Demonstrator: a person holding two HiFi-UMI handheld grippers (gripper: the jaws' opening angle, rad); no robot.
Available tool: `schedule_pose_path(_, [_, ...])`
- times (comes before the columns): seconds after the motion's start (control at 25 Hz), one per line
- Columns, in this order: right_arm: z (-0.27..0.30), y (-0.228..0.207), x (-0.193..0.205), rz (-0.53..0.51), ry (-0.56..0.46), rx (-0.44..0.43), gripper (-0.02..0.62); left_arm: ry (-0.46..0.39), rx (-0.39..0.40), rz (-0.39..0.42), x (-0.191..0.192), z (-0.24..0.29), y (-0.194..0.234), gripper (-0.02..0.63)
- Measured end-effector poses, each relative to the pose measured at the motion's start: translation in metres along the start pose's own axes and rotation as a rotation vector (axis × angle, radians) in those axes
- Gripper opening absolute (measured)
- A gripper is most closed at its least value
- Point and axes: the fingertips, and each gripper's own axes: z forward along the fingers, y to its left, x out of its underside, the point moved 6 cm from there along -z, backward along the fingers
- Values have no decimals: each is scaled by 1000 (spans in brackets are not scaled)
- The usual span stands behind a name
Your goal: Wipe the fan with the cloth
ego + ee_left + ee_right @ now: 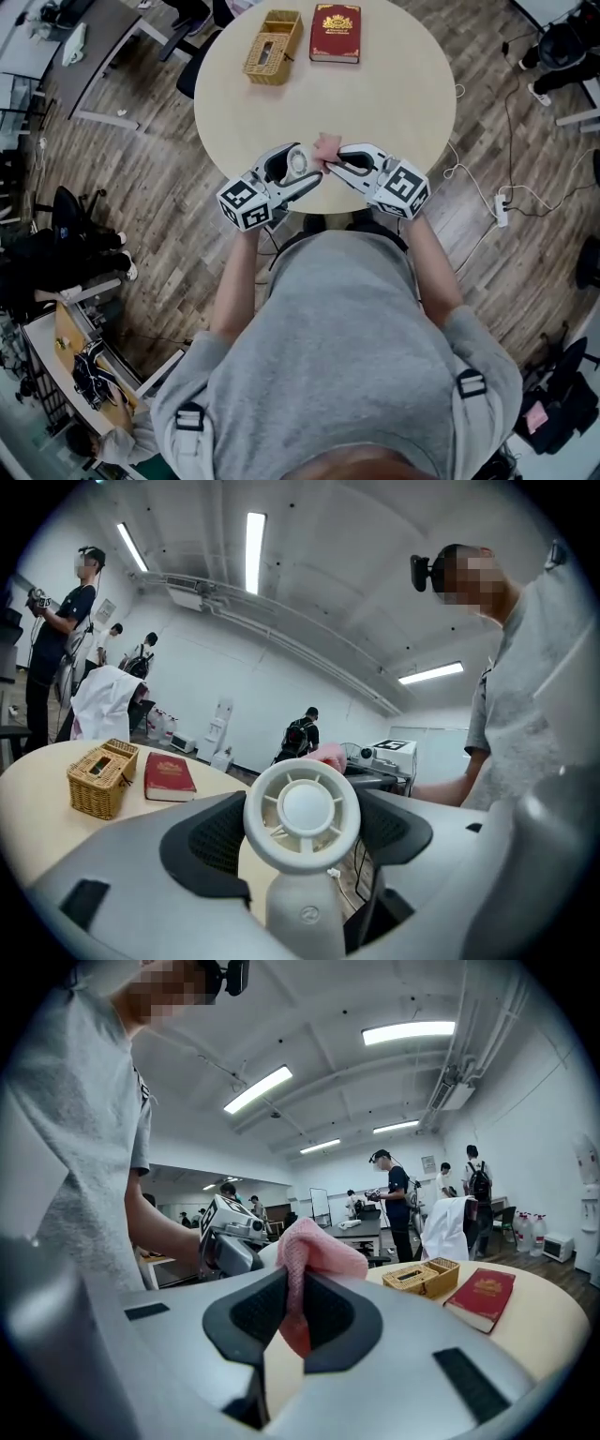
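Note:
A small white handheld fan (302, 814) with a round grille stands upright between the jaws of my left gripper (302, 841), which is shut on it. In the head view the fan (298, 163) is held just above the near edge of the round table (394, 84). My right gripper (292, 1321) is shut on a pink cloth (314, 1252), bunched above its jaws. In the head view the cloth (327, 149) touches the fan's right side, and the right gripper (339, 161) meets the left gripper (302, 173) tip to tip.
A wicker tissue box (273, 47) and a red book (336, 33) lie at the table's far side. Chairs, desks and floor cables (487, 197) surround the table. Several people stand in the room behind.

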Motion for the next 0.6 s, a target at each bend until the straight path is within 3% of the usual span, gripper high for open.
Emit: schedule_pose_path(0.6, [-35, -18, -13, -4, -61, -221, 41, -32, -23, -14, 1, 35, -23, 373])
